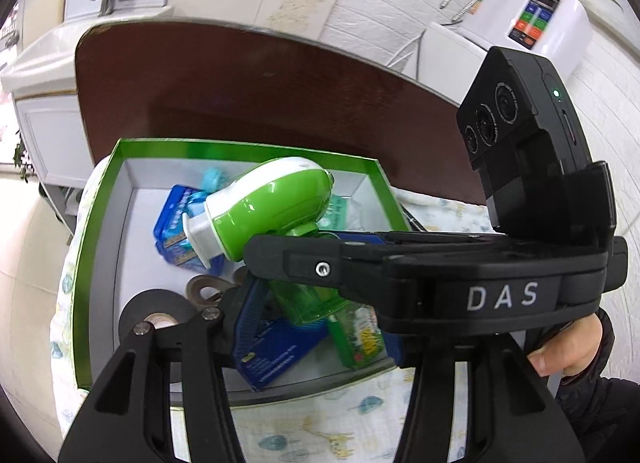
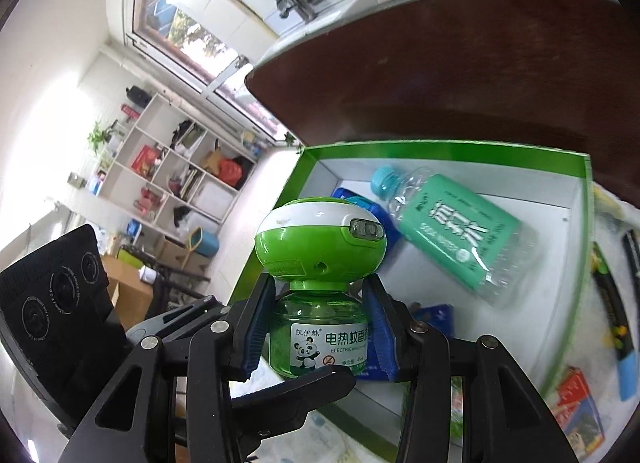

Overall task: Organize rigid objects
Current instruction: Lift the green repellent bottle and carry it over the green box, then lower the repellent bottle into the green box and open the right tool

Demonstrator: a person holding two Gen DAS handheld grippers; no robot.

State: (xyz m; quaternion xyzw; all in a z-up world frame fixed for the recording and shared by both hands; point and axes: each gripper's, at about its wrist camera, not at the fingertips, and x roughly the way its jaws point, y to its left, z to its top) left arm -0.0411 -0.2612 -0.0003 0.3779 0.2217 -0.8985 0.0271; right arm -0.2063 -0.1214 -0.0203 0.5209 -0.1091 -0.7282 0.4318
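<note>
Since the job is tidying loose stuff into a box, I'd say we're mid-carry on one item, right at the drop-off. Starting on the left, the left hand-held gripper [image 1: 316, 303] is partly open and tucked in by the base of the mosquito repeller [image 2: 320, 239], with one of its fingers crossing under the little green bottle in the right wrist view. Its other finger is hidden behind the second tool, so I can't tell whether it's really clamping or just resting alongside. In the middle, the right hand-held gripper [image 2: 318, 331] is about half open, with both blue pads pressed on the sides of that bottle. So it has the repeller, held upright, above the near left part of the green box [image 2: 440, 151], not yet set down. Inside the box, from the left, are a black tape roll [image 1: 156, 311], some blue packs [image 1: 176, 223] and a water bottle [image 2: 452, 231] lying on its side towards the back right. The box sits on a patterned cloth [image 1: 320, 423], and off to the right of it some markers [image 2: 612, 319] and a card pack [image 2: 576, 403] are waiting on the cloth. Next move, I reckon, is lowering the repeller into a free patch of the white floor, probably the near side, clear of the water bottle. Then open the jaws only once the base is down, since it's top-heavy and could tip over.
</note>
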